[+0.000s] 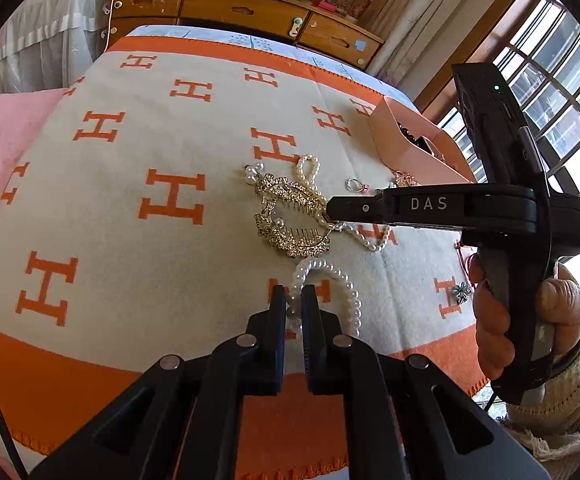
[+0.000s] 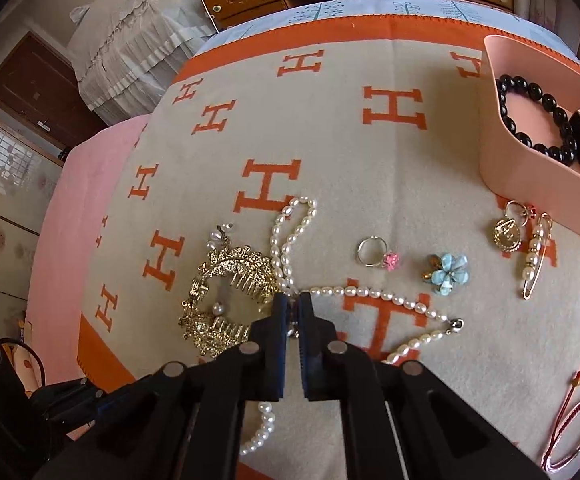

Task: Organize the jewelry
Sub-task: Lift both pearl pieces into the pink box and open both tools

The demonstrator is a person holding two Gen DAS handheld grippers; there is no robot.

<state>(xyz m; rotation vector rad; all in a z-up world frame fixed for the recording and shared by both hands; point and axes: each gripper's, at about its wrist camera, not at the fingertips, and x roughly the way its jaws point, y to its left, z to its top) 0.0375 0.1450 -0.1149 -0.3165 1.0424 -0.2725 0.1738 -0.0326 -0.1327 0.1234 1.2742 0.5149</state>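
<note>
Both tilt downward: left gripper [image 1: 294,294] pinches the round-bead pearl bracelet [image 1: 332,280]; right gripper [image 2: 294,304] clamps the oval-pearl necklace strand [image 2: 374,294]

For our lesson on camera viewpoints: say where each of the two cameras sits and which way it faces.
Left wrist: on the left gripper, facing down-forward at a round pearl bracelet it pinches; the right hand shows.
Right wrist: on the right gripper, facing down-forward, shut on a pearl necklace.
Shared: gold hair comb, necklace, blanket.
</note>
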